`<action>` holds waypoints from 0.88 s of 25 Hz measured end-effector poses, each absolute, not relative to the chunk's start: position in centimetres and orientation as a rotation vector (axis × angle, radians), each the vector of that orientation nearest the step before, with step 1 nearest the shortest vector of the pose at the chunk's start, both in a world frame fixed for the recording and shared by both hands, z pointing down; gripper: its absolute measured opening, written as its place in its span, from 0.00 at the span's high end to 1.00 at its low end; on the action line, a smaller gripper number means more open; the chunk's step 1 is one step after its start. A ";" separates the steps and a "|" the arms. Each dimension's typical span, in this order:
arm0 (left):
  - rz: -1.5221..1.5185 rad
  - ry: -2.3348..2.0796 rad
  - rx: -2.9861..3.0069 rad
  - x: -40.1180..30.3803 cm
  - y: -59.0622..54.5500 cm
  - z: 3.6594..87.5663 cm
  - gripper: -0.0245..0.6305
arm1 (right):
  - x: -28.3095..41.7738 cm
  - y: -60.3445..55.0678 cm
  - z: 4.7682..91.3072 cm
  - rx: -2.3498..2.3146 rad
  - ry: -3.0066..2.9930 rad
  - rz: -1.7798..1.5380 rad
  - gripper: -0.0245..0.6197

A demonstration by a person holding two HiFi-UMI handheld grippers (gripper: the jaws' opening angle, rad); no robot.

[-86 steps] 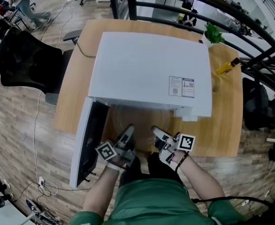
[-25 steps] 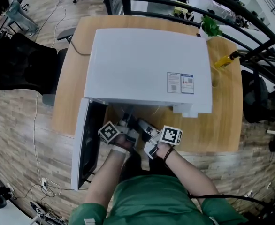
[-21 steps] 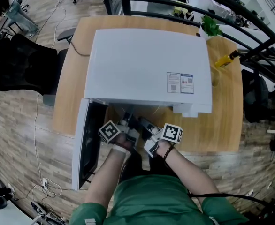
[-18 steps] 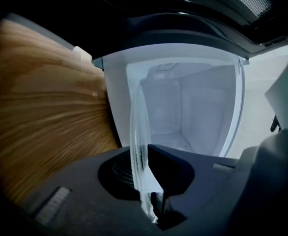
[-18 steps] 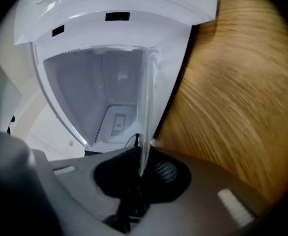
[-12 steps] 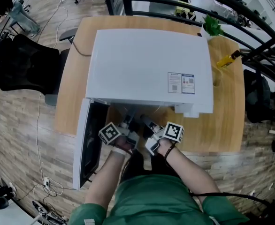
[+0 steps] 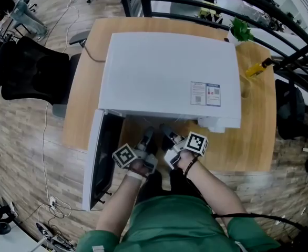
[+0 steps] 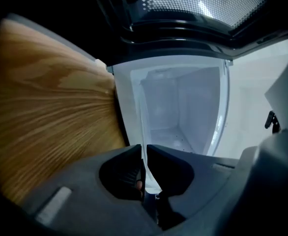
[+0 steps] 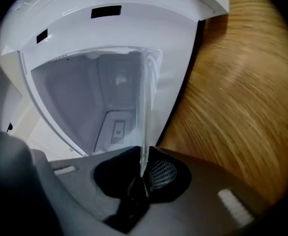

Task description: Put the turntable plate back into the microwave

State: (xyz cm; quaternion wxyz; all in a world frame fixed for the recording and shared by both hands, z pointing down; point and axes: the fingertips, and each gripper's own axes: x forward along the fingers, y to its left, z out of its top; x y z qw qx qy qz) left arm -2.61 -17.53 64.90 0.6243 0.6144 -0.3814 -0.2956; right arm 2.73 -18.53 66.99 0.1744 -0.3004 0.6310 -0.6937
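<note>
Wooden desk (image 7: pixel 80 104) under white microwave (image 7: pixel 164 72), door (image 7: pixel 99 156) swung open. Clamped thin on the glass turntable plate (image 9: pixel 145 97) before the cavity: left gripper (image 8: pixel 144 151) and right gripper (image 9: pixel 143 154), the latter's jaws just closed onto it. Barely discernible from overhead, being clear glass.

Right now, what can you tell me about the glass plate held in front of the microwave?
The glass plate is a clear round disc, so see-through that the white inside of the microwave shows through it. It is held at the microwave's open front, seen almost edge-on from both grippers. The left gripper pinches its rim on one side; the right gripper, whose jaws have just been closing, pinches the rim on the other. Nothing else visibly touches it.
</note>
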 end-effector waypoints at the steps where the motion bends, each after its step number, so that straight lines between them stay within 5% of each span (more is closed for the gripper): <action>1: -0.665 -0.890 1.417 -2.7 -17.7 65.0 0.90 | 2.7 -18.7 67.0 -0.853 1.785 -1.966 0.88; 13: -0.637 -0.930 1.440 -3.5 -19.0 65.7 0.90 | 3.6 -17.2 66.8 -0.894 1.796 -1.951 0.78; 18: -0.641 -0.926 1.443 -3.4 -19.6 65.9 0.90 | 4.2 -17.9 66.4 -0.899 1.754 -1.920 0.92; 22: -0.602 -0.920 1.460 -3.2 -19.6 65.8 0.89 | 4.3 -18.2 66.3 -0.900 1.733 -1.918 0.92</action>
